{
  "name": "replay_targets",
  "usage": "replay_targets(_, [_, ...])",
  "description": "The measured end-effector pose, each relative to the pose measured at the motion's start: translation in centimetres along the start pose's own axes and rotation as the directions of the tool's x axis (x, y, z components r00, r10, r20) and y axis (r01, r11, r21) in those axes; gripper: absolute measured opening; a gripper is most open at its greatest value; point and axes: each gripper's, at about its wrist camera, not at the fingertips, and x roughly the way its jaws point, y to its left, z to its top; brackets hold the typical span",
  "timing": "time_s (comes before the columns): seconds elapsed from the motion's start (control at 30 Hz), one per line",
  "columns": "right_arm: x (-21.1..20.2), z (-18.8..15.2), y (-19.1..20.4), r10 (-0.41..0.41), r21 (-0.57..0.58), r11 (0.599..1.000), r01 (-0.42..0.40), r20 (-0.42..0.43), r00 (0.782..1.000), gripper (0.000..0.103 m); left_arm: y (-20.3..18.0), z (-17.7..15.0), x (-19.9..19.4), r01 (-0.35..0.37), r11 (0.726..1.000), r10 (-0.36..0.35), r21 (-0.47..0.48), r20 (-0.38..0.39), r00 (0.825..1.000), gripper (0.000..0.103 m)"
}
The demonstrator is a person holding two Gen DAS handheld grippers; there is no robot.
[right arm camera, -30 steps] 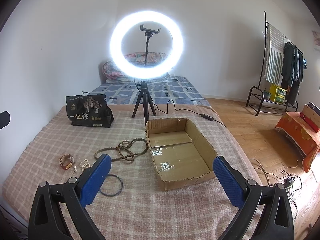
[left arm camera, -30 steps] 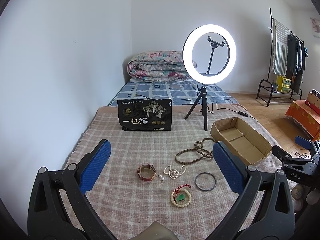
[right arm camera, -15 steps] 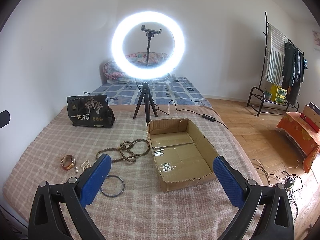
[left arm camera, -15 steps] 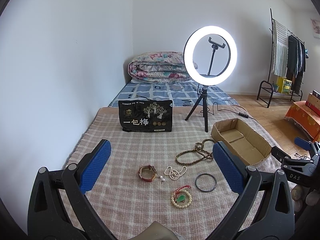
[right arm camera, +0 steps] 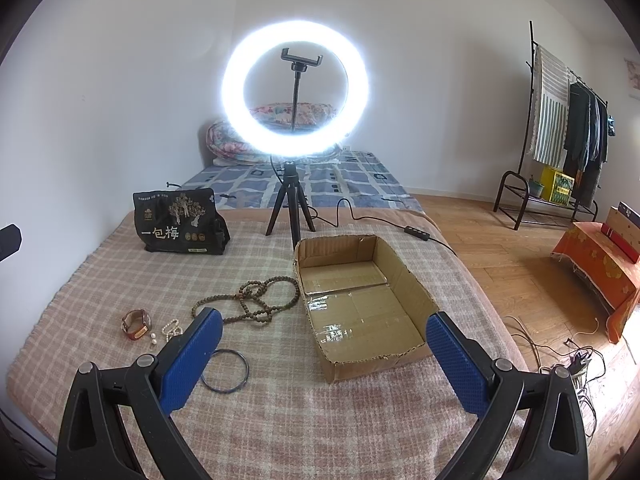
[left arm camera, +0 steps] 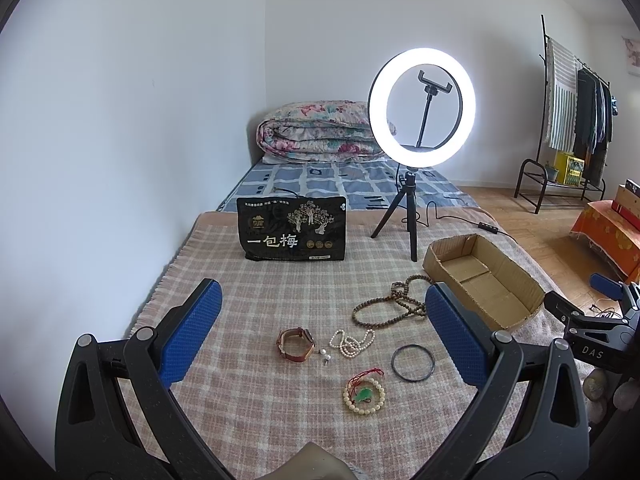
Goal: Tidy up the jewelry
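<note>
Jewelry lies on the checked blanket (left arm camera: 248, 304): a brown leather watch (left arm camera: 295, 344), a white pearl strand (left arm camera: 351, 342), a dark bangle (left arm camera: 413, 362), a pale bead bracelet with a green pendant and red cord (left arm camera: 363, 394), and a long brown bead necklace (left arm camera: 394, 304). An empty cardboard box (right arm camera: 360, 296) stands to their right. My left gripper (left arm camera: 320, 328) hovers open above the watch and pearls. Wide open too, my right gripper (right arm camera: 324, 356) hangs over the box's near end, with the bangle (right arm camera: 225, 370) beside its left finger. The necklace (right arm camera: 256, 300) lies left of the box.
A lit ring light on a tripod (right arm camera: 295, 88) stands behind the box, its cable trailing right. A black snack bag (left arm camera: 291, 229) stands at the blanket's far side. The wall is close on the left. A clothes rack (right arm camera: 560, 120) and orange-covered furniture (right arm camera: 600, 264) are on the right.
Both views have shifted slightly: the objects sit a little farther right in each frame than a second ago. Nothing was taken hold of, and both grippers stay open.
</note>
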Motion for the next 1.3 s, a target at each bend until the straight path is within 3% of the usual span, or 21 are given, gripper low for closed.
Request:
replay_targets(0.9, [1.4,-0.1,1.8,0.056,-0.023,0.998,-0.057,-0.039,0.998,0.103,2.0,-1.3,1.8,-0.044,0.999,0.043,-0.016,-0.062,0.997,0.103])
replay_targets(1.3, [3.0,-0.9,3.6,0.118,-0.071,0.990,-0.124,-0.081,0.990,0.103,6.8,-1.3,5.0,-0.140,0.989,0.133,-0.046,-0.124,0.983,0.103])
